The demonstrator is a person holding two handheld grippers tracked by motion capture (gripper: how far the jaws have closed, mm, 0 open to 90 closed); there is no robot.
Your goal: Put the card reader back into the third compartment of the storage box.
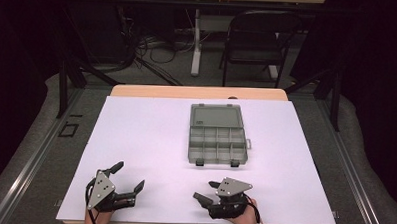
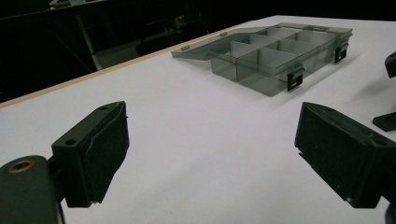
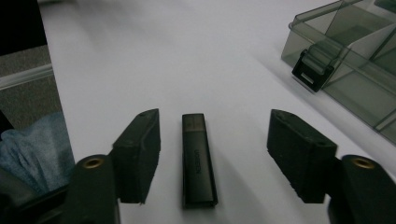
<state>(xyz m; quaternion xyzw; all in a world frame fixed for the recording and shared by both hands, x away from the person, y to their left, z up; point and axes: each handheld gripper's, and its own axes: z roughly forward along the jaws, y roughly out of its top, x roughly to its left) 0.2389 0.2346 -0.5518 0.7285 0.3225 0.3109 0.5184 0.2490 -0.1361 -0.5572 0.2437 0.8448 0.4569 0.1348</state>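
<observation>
Down low, right tongs (image 3: 212,156) stand open around a black stick (image 3: 198,161) on the white worktop (image 3: 140,56); left tongs (image 2: 212,158) gape, grey box (image 1: 218,135) mid-frame.

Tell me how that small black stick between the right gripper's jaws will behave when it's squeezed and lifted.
The black stick looks like a rigid, flat-sided USB drive, so it probably won't bend or roll. It seems small and light. Its smooth casing may slip or twist unless the right hand-held gripper, jaws not yet touching it, closes squarely on its long sides.

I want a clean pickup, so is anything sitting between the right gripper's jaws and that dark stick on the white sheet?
Nothing visible. The dark stick lies flat between the right gripper jaws, apart from both pads, with bare white sheet on either side.
</observation>
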